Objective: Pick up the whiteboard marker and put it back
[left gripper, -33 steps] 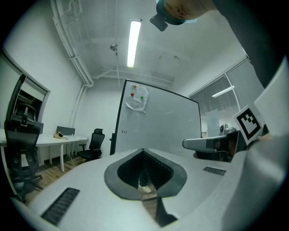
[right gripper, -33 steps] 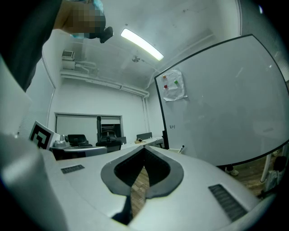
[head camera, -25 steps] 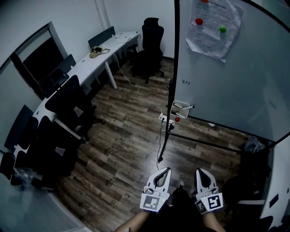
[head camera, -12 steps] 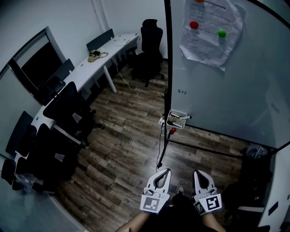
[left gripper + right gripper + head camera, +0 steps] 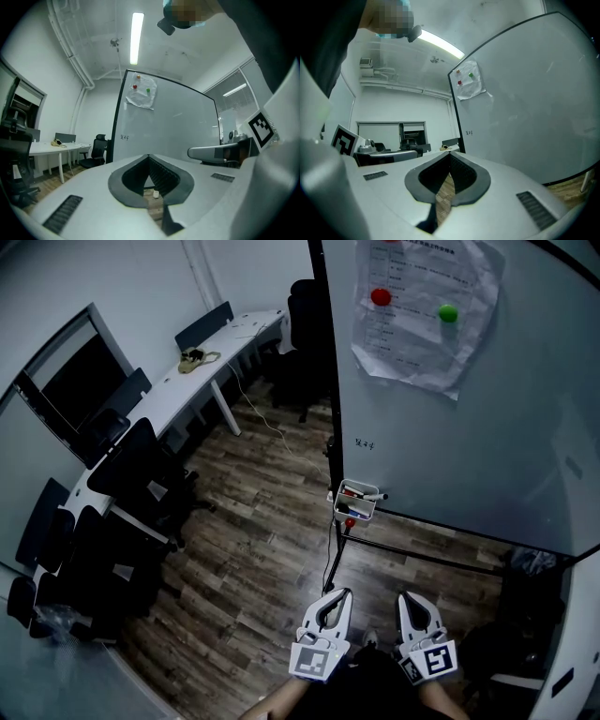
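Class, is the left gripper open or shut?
Shut: the left gripper has its jaw tips meeting in its own view, with nothing held between them.

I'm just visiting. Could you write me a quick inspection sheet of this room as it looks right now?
Surface: dark wooden floor.
Job's things: whiteboard marker lies across the holder at the whiteboard's lower corner.
Clutter: paper sheet under a red and a green magnet.
Grippers: left hand-held gripper and right hand-held gripper both shut, empty, held low.
Cables: cable trails beside the white desk.
Surroundings: black office chairs.
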A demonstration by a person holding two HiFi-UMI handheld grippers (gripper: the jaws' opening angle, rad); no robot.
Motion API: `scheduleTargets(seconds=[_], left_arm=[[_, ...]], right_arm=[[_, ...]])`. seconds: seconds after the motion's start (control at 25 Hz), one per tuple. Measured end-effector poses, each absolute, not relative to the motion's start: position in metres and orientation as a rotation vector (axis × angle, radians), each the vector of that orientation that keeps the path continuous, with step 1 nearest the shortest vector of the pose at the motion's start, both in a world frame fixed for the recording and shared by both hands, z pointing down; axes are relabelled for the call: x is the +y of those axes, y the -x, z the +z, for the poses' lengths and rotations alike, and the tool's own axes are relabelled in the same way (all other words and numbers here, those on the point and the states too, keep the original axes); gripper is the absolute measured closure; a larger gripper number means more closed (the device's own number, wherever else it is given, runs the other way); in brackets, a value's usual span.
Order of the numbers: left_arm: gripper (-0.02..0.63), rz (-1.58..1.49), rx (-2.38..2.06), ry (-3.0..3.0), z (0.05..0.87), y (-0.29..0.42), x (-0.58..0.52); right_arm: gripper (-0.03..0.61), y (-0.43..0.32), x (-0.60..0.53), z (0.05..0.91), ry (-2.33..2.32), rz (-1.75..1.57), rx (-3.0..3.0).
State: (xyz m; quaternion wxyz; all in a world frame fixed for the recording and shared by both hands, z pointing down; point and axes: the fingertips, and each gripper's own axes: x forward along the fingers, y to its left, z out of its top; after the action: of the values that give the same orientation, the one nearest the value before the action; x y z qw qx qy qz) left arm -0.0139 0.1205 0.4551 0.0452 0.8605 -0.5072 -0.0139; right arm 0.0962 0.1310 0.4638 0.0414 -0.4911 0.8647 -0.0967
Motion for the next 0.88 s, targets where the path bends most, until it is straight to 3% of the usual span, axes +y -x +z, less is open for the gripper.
scheduleTargets(seconds=[0.88], left_arm=[[0.606, -0.008, -1.658, -2.575, 0.454, -0.039, 0.089]], right_arm=[[0.565, -0.148, 0.088, 0.472, 1.374, -0.307, 2.709]])
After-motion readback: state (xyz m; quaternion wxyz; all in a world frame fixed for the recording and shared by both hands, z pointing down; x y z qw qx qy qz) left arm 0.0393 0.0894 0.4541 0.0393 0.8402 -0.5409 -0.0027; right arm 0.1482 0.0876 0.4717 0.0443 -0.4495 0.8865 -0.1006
